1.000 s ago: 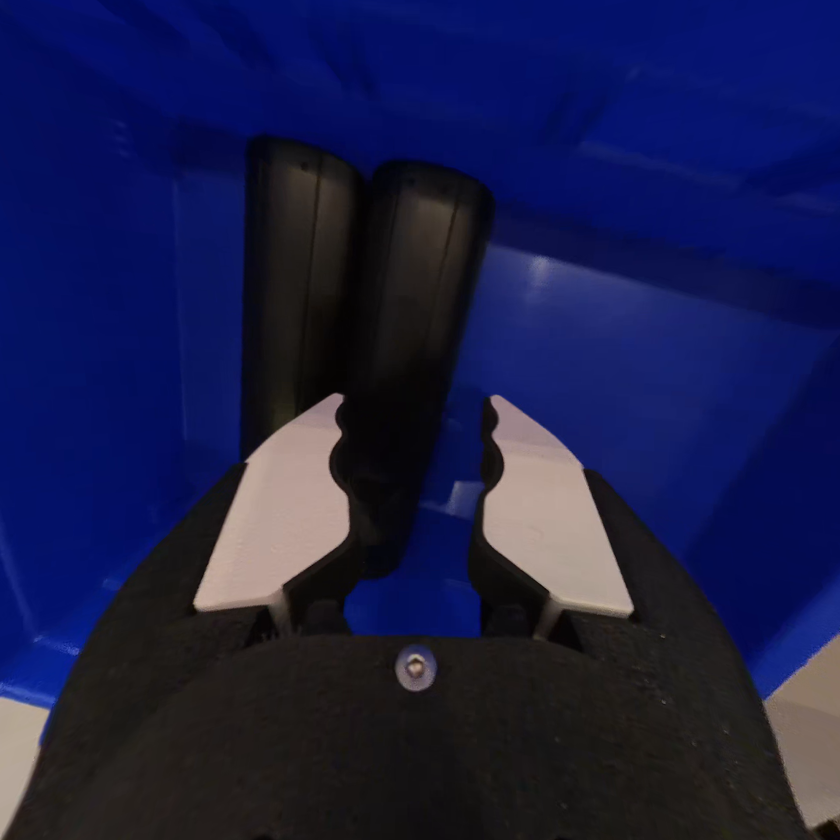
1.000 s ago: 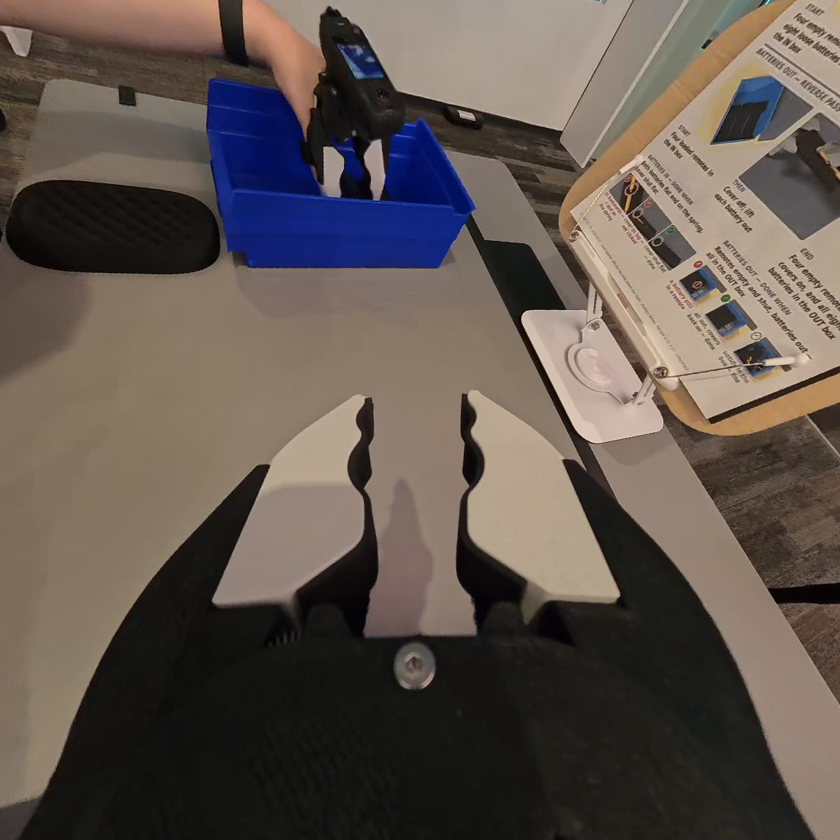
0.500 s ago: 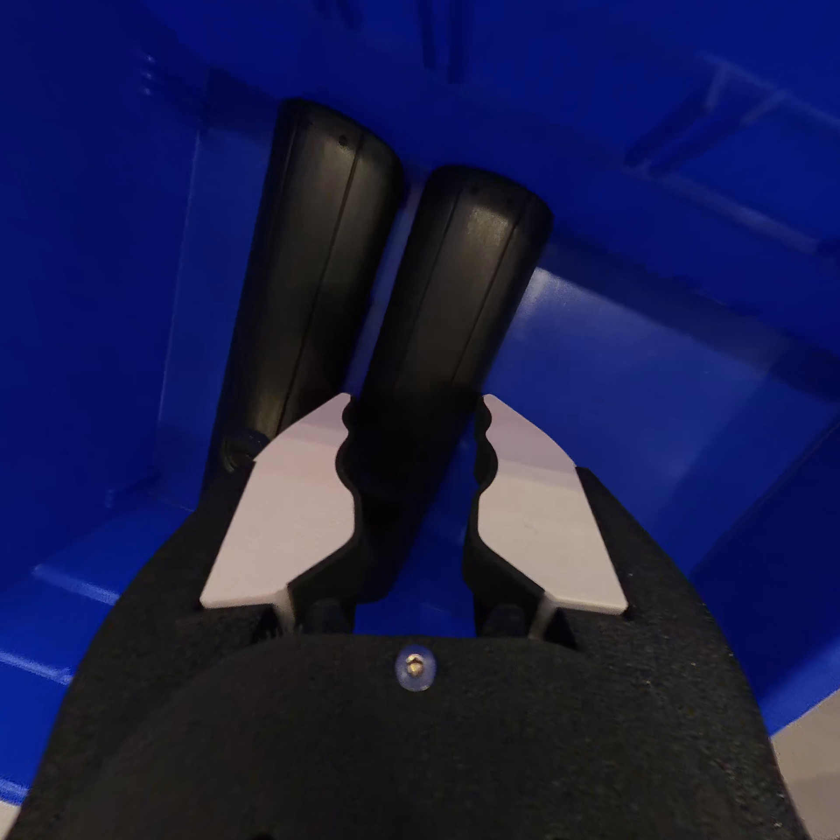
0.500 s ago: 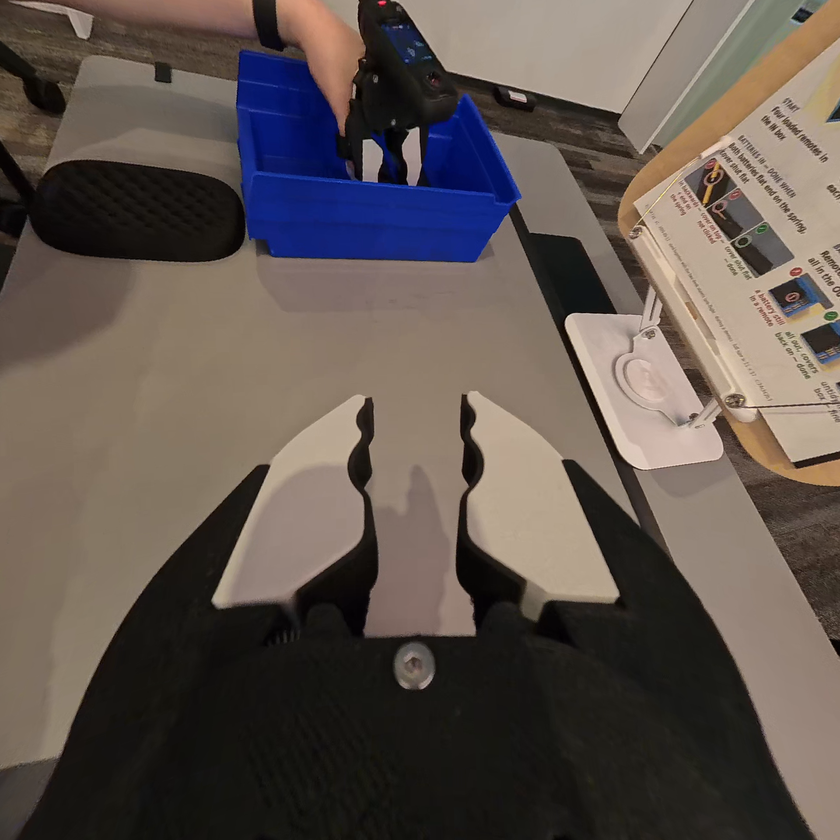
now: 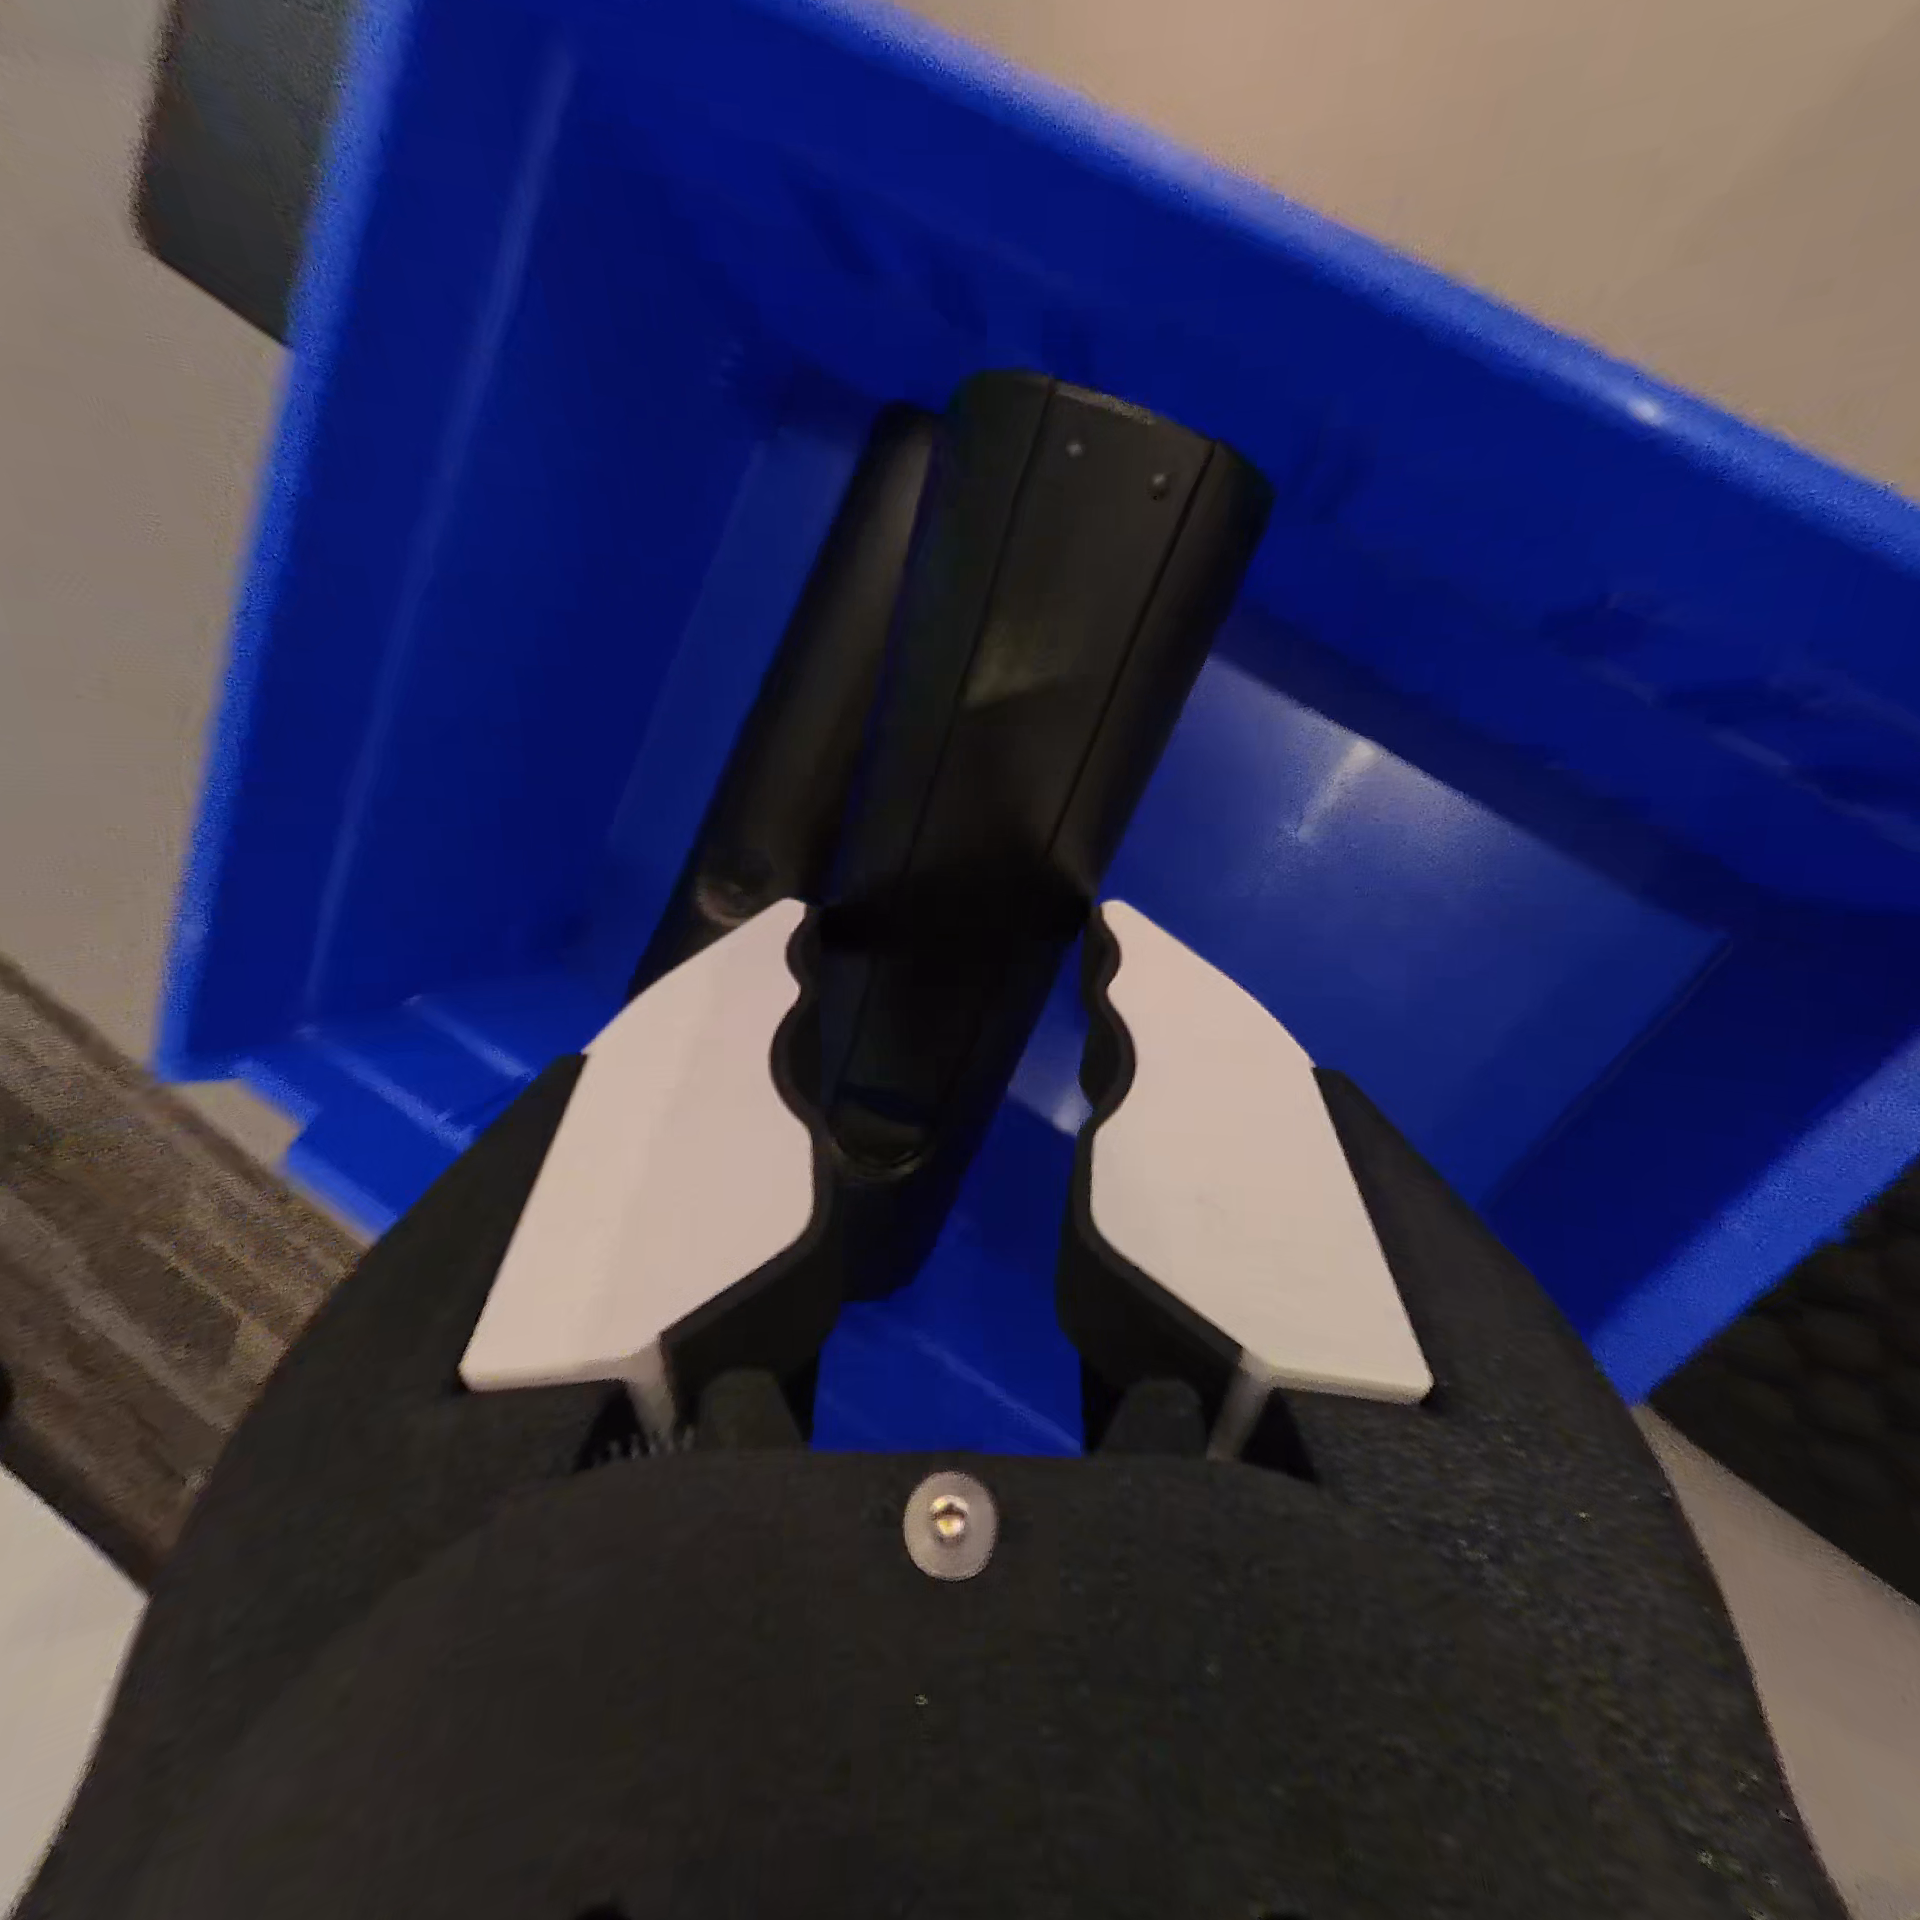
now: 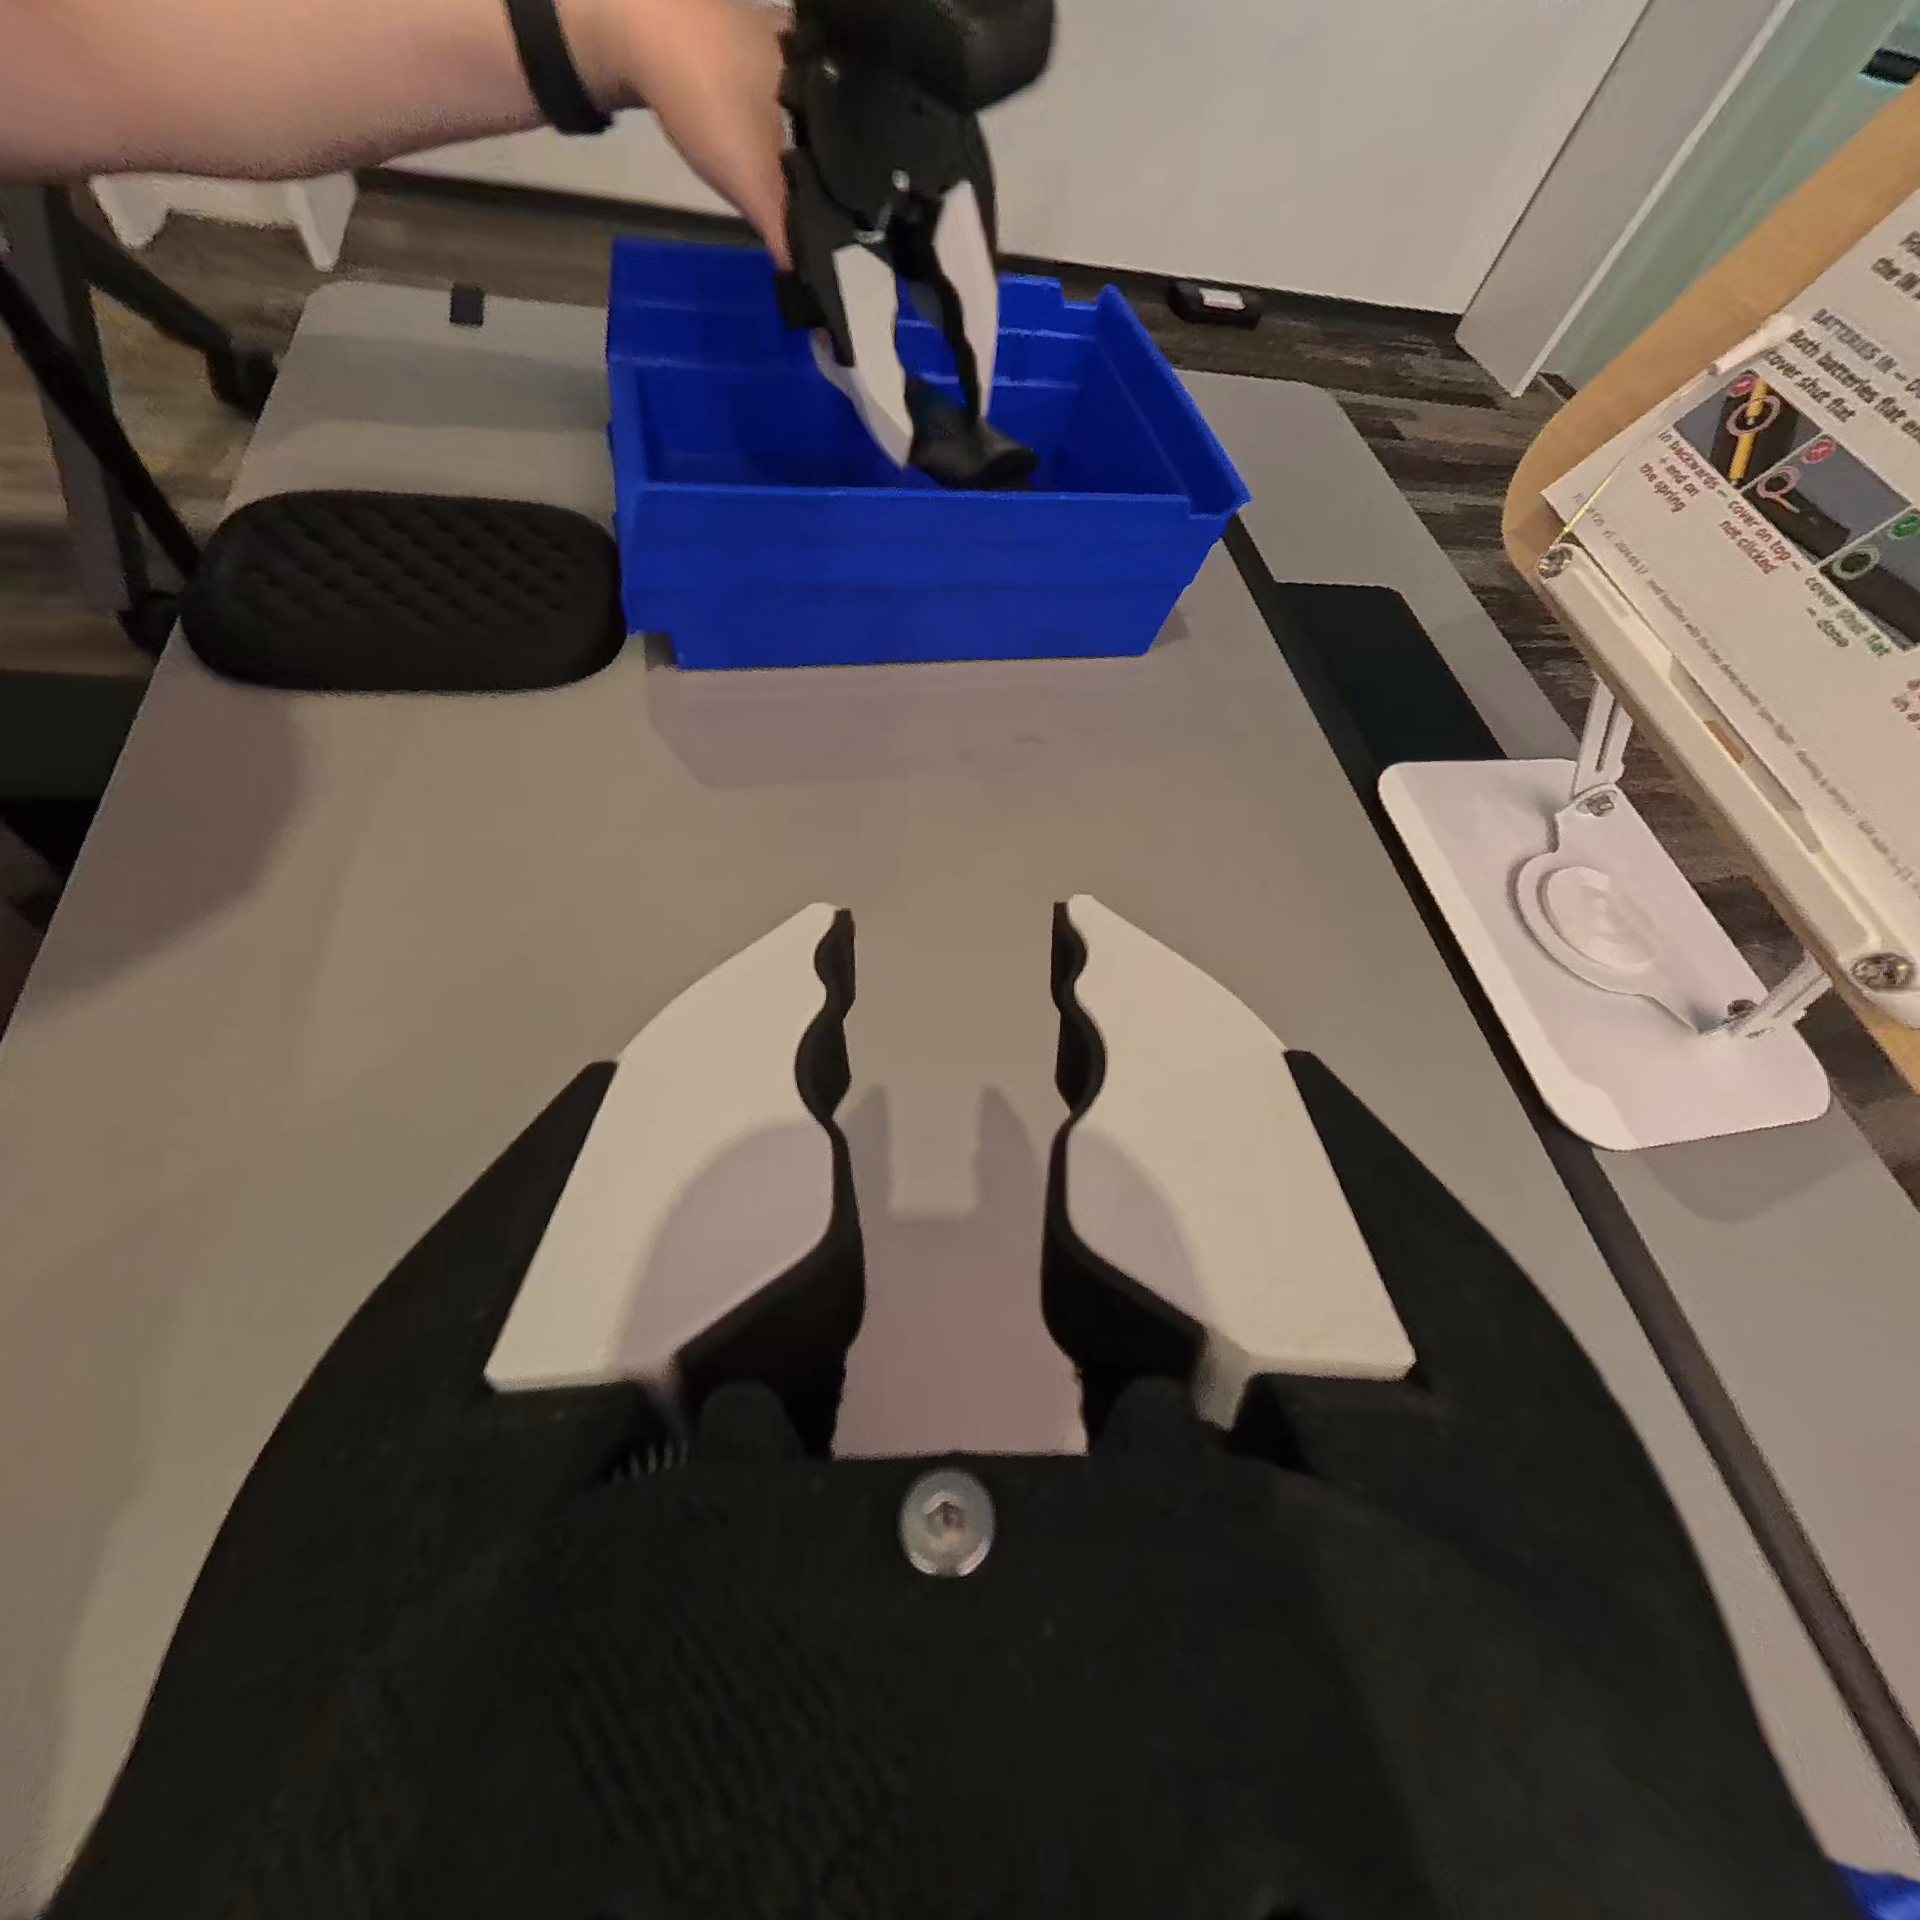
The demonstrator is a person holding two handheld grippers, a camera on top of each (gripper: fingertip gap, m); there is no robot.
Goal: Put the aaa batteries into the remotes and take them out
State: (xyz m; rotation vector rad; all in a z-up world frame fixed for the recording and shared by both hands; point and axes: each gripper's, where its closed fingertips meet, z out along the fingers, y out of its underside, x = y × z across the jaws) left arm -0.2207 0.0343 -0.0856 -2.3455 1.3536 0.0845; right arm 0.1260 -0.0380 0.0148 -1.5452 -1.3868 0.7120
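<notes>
Gripping black remote (image 5: pixel 1039 748) in left gripper (image 5: pixel 948 925) above blue bin (image 5: pixel 1455 935), right gripper (image 6: pixel 951 920) released, empty.

Each pair of tongs has a rough matte black body that widens toward the camera, with one silver screw set in the middle. The left tongs (image 5: pixel 951 925) and right tongs (image 6: pixel 951 920) carry pale grey fingers (image 6: pixel 707 1132) with wavy black inner pads. The person's wrist wears a black band (image 6: pixel 551 68).
</notes>
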